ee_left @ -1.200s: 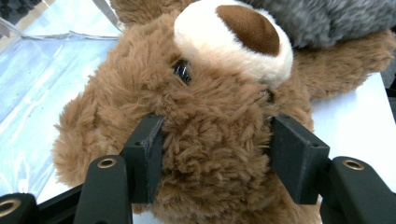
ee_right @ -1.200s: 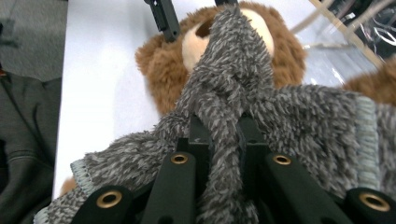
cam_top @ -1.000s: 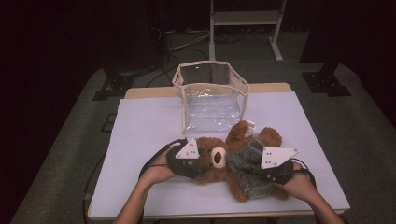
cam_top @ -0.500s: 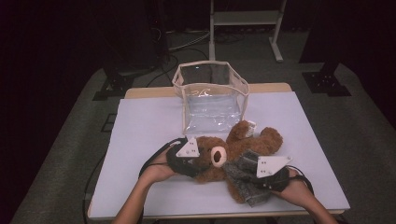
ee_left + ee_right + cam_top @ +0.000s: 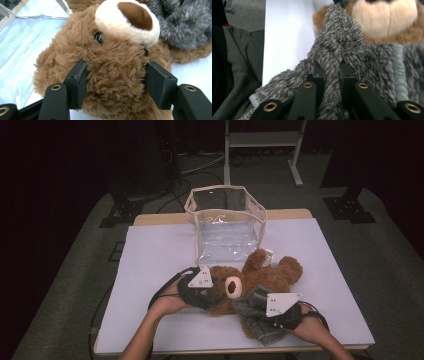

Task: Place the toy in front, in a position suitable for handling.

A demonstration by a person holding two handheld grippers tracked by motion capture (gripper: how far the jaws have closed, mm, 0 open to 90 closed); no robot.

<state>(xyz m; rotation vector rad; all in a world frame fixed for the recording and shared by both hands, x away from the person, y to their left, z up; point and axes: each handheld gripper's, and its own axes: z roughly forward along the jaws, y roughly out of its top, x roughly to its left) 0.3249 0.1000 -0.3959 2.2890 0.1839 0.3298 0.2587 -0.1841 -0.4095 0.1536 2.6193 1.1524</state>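
A brown teddy bear point(image 5: 270, 277) lies on its back on the white table point(image 5: 160, 255), head toward the left. My left gripper point(image 5: 212, 292) comes in from the left, its jaws pressed into the fur on both sides of the bear's head point(image 5: 117, 47). In the left gripper view, the left gripper point(image 5: 115, 82) has both pads sunk into the plush. A grey fuzzy garment point(image 5: 255, 320) covers the bear's lower body. My right gripper point(image 5: 260, 312) is shut on a fold of the grey garment point(image 5: 367, 62), which is pinched between the jaws of the right gripper point(image 5: 331, 75).
A clear plastic bag point(image 5: 227, 227) with cream trim stands open just behind the bear. The table's near edge point(image 5: 225, 351) runs close to both hands. A white metal stand point(image 5: 260, 140) is on the floor behind the table.
My right gripper has moved toward the table's near edge and slightly left, drawing the grey garment with it. The left gripper has stayed on the bear's head.
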